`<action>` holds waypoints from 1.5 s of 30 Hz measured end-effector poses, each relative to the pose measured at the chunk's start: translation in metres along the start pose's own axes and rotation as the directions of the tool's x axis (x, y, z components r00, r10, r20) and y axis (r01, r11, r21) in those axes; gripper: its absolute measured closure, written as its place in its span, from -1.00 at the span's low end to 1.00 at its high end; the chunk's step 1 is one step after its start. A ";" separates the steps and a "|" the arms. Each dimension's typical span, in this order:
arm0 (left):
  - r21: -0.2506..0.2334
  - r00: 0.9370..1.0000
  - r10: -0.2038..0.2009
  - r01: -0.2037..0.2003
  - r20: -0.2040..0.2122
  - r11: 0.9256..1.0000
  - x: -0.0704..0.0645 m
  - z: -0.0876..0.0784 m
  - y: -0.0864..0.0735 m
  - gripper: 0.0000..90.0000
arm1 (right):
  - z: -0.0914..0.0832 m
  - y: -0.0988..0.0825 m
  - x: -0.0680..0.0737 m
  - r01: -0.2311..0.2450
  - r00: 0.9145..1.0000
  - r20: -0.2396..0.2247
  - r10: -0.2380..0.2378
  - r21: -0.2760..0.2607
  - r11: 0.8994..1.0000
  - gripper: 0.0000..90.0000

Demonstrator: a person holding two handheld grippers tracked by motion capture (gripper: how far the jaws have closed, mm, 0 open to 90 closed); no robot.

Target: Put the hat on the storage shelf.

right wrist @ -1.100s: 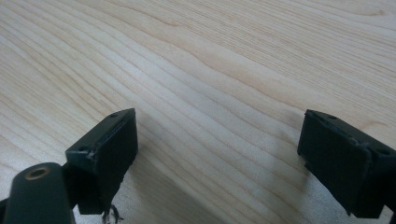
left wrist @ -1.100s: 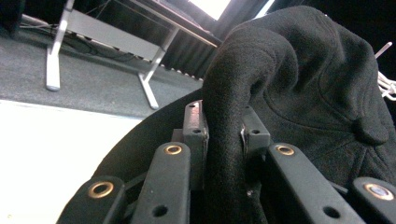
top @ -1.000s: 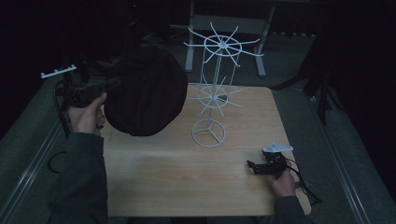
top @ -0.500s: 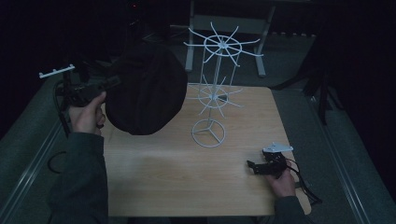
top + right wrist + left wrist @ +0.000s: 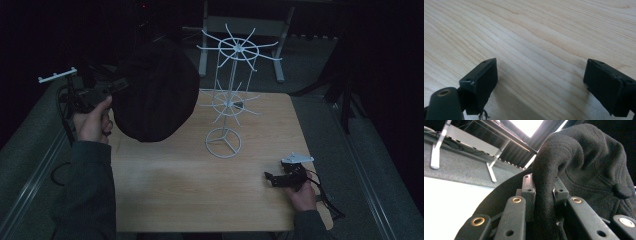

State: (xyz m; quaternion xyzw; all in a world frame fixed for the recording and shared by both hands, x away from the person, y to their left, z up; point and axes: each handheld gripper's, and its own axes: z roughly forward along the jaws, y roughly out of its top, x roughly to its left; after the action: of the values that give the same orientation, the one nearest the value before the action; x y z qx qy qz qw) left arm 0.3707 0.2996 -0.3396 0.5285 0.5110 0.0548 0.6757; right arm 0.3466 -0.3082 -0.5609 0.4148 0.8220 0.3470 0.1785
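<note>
Left tongs [image 5: 543,192] pinching black cap [image 5: 589,167] by its edge, right tongs [image 5: 540,82] spread, empty, on table [image 5: 544,37]

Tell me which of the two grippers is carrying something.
The left gripper, raised at the table's left edge, is clamped on a black cap; the right gripper rests open over bare table.
</note>
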 end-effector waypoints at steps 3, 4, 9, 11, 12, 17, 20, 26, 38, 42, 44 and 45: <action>-0.003 1.000 0.004 -0.004 0.003 1.000 -0.002 0.000 0.002 0.74 | 0.000 0.000 0.000 0.000 1.000 0.000 0.000 0.000 1.000 -0.73; -0.007 1.000 0.004 -0.004 0.007 1.000 -0.003 0.000 0.002 0.74 | 0.000 0.000 0.000 0.000 1.000 0.000 0.000 0.000 1.000 -0.73; -0.009 1.000 0.008 -0.007 0.010 1.000 -0.005 0.000 0.003 0.73 | 0.000 0.000 0.000 -0.001 1.000 0.000 0.001 0.000 1.000 -0.73; -0.011 1.000 0.008 -0.008 0.008 1.000 -0.006 0.001 0.004 0.73 | 0.000 0.000 0.000 0.000 1.000 0.000 0.000 0.000 1.000 -0.73; -0.011 1.000 0.008 -0.008 0.009 1.000 -0.006 0.001 0.005 0.73 | 0.000 0.000 0.000 0.000 1.000 0.000 0.000 0.000 1.000 -0.73; -0.020 1.000 0.000 0.001 0.018 1.000 -0.008 0.002 0.007 0.73 | 0.000 0.000 0.000 -0.001 1.000 0.000 0.001 0.000 1.000 -0.73; -0.027 0.999 -0.012 0.013 0.038 1.000 -0.009 0.002 0.008 0.73 | 0.000 0.000 0.000 -0.001 1.000 0.001 0.001 -0.001 1.000 -0.73; -0.033 0.999 -0.005 0.007 0.044 0.999 -0.015 0.005 0.010 0.73 | 0.000 0.000 0.000 0.000 1.000 0.000 0.000 0.000 1.000 -0.73; -0.046 0.998 -0.030 0.033 0.059 0.998 -0.015 0.011 0.012 0.73 | 0.000 0.000 0.000 -0.001 1.000 0.000 0.001 0.000 1.000 -0.73; -0.047 0.998 -0.020 0.023 0.061 0.999 -0.019 0.013 0.015 0.73 | 0.000 0.000 0.000 0.000 1.000 0.000 0.000 0.000 1.000 -0.73; -0.048 0.997 -0.019 0.022 0.068 0.999 -0.021 0.014 0.016 0.73 | 0.000 0.000 0.000 0.000 1.000 0.000 0.000 0.000 1.000 -0.73; -0.050 0.997 -0.020 0.023 0.070 0.998 -0.022 0.015 0.017 0.73 | 0.000 0.000 0.000 -0.001 1.000 0.000 0.001 -0.001 1.000 -0.73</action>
State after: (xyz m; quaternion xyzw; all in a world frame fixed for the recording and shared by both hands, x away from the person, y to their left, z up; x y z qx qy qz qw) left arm 0.3794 0.2841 -0.3137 0.5072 0.4912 0.0420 0.7069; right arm 0.3469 -0.3079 -0.5609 0.4154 0.8216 0.3473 0.1785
